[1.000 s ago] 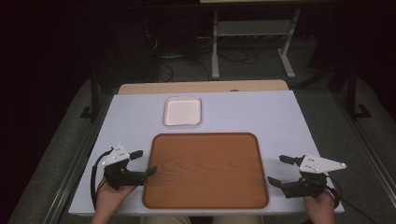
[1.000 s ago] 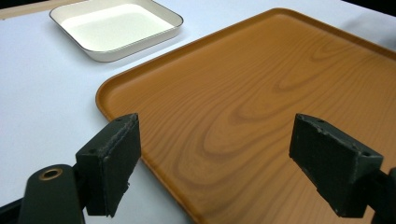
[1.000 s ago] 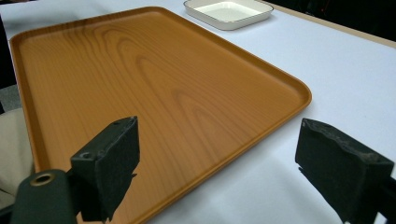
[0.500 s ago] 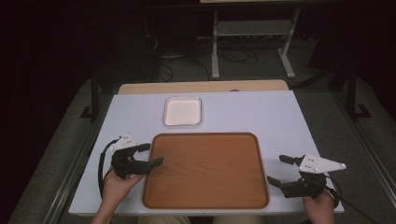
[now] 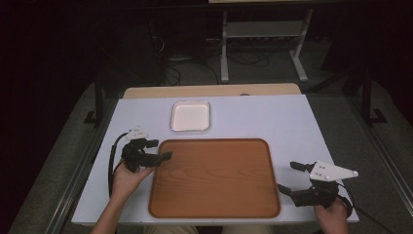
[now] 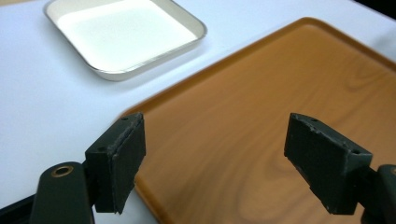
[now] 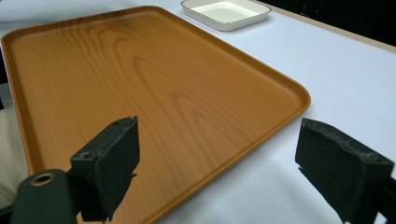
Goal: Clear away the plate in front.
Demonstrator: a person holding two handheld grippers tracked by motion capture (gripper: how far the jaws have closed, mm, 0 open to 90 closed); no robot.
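A brown wood-grain tray (image 5: 214, 178) lies empty at the middle of the white table (image 5: 272, 117). Beyond it sits a small white square dish (image 5: 190, 116), also empty. My left gripper (image 5: 159, 149) is open over the tray's far left corner, one jaw above the rim. In the left gripper view the jaws stand wide apart (image 6: 219, 163) over the tray's corner (image 6: 261, 107), with the dish (image 6: 126, 35) ahead. My right gripper (image 5: 287, 176) is open by the tray's right edge near the front. Its own view has the jaws (image 7: 224, 170) straddling the tray's rim (image 7: 140, 79) and bare table.
The table's front edge runs just below both hands. A tan board (image 5: 209, 90) borders the far edge. Beyond the table are a metal stand (image 5: 263, 34) and cables on the dark floor. The dish (image 7: 226, 11) lies far off in the right gripper view.
My left gripper has moved forward and to the right, from the table beside the tray to over the tray's far left corner. The right gripper has stayed put.
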